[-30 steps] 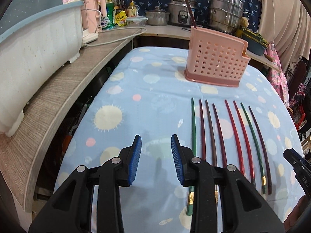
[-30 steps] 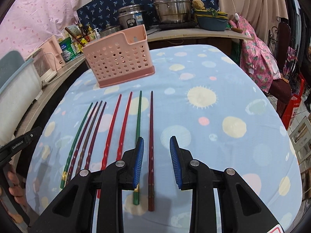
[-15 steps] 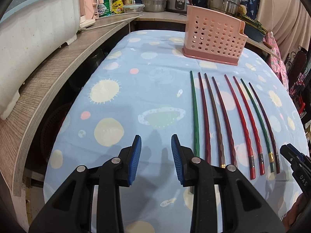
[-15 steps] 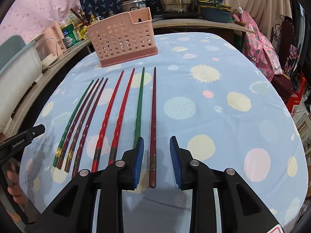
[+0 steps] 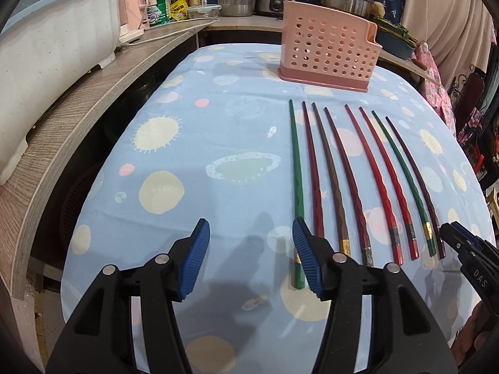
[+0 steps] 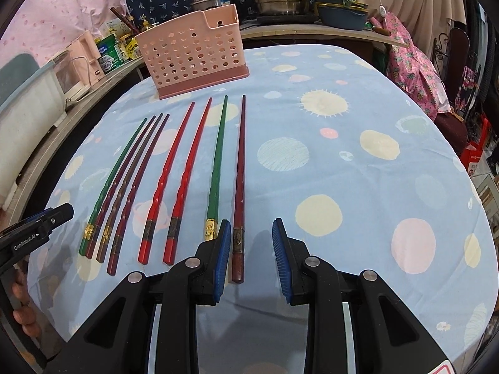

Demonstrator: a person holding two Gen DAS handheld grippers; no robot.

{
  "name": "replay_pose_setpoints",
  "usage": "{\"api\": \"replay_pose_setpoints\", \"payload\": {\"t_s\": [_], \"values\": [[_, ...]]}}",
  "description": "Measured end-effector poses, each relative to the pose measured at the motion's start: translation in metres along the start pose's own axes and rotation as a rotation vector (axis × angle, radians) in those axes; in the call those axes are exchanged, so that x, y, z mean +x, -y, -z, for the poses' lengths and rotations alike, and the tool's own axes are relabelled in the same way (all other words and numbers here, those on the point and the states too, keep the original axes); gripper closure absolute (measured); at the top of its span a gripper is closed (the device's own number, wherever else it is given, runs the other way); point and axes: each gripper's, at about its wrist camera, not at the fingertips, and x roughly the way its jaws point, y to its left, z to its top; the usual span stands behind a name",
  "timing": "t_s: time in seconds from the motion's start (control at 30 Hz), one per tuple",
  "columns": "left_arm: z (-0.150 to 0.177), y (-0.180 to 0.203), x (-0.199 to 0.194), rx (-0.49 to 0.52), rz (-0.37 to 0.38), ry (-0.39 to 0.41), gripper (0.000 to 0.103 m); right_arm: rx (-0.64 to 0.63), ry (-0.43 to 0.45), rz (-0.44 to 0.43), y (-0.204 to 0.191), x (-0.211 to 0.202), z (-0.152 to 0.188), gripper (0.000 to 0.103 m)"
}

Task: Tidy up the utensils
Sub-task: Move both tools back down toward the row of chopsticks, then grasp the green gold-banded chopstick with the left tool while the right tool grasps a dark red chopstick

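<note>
Lying on the table: eight chopsticks point(image 6: 179, 184) rest side by side on a blue cloth point(image 6: 358, 187) with pale spots, in front of a pink perforated holder point(image 6: 190, 59).
Hidden or cut off: the left gripper's right-hand finger covers part of the butt end of the outer green chopstick point(image 5: 296, 184); the right gripper's left-hand finger covers the very end of the second green chopstick point(image 6: 216, 171). What the holder contains cannot be made out through its holes. In the left wrist view the right gripper shows only as a black tip at the picture's right edge; in the right wrist view the left gripper shows only as a black tip at the left edge, with fingertips of a hand point(image 6: 21, 311) below it.
Left gripper point(image 5: 249, 261): jaws apart and just been opening wider, nothing between the pads but bare cloth; its right-hand pad stands over the green chopstick's butt, contact not clear.
Right gripper point(image 6: 251, 258): jaws partly open, gripping nothing; the dark brown chopstick point(image 6: 240, 187) has its butt end between the pads, just beside the left-hand pad, contact not clear.
Long axis: every chopstick runs from the grippers towards the holder, thick decorated ends near the grippers, thin tips towards the holder.
Spacing: four lie close together on the left; the four on the right lie wider apart.
</note>
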Motion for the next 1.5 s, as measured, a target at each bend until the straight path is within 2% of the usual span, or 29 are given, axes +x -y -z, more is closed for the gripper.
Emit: {"api": "replay_pose_setpoints", "payload": {"t_s": [0.27, 0.77, 1.0, 1.07, 1.2, 1.27, 1.33, 1.4, 1.5], "values": [[0.009, 0.011, 0.001, 0.03, 0.026, -0.014, 0.05, 0.003, -0.002, -0.011, 0.002, 0.001, 0.002, 0.075], [0.019, 0.015, 0.014, 0.03, 0.014, -0.061, 0.05, -0.009, -0.002, -0.003, 0.0, 0.003, 0.005, 0.078], [0.021, 0.015, 0.015, 0.028, 0.008, -0.052, 0.051, -0.007, -0.001, -0.003, 0.0, 0.003, 0.006, 0.078], [0.021, 0.015, 0.015, 0.031, 0.008, -0.051, 0.055, -0.008, 0.0, -0.001, -0.001, 0.002, 0.006, 0.078], [0.02, 0.014, 0.013, 0.032, 0.019, -0.051, 0.072, -0.011, 0.003, 0.002, -0.001, 0.001, 0.008, 0.078], [0.019, 0.012, 0.013, 0.027, 0.027, -0.054, 0.077, -0.014, 0.003, 0.005, -0.001, 0.001, 0.008, 0.079], [0.018, 0.01, 0.013, 0.017, 0.036, -0.059, 0.088, -0.014, 0.003, 0.006, -0.001, 0.001, 0.008, 0.08], [0.017, 0.009, 0.014, 0.009, 0.047, -0.065, 0.093, -0.014, 0.002, 0.01, 0.0, 0.002, 0.007, 0.082], [0.017, 0.009, 0.014, 0.01, 0.052, -0.069, 0.094, -0.013, 0.001, 0.014, 0.001, 0.002, 0.007, 0.086]]}}
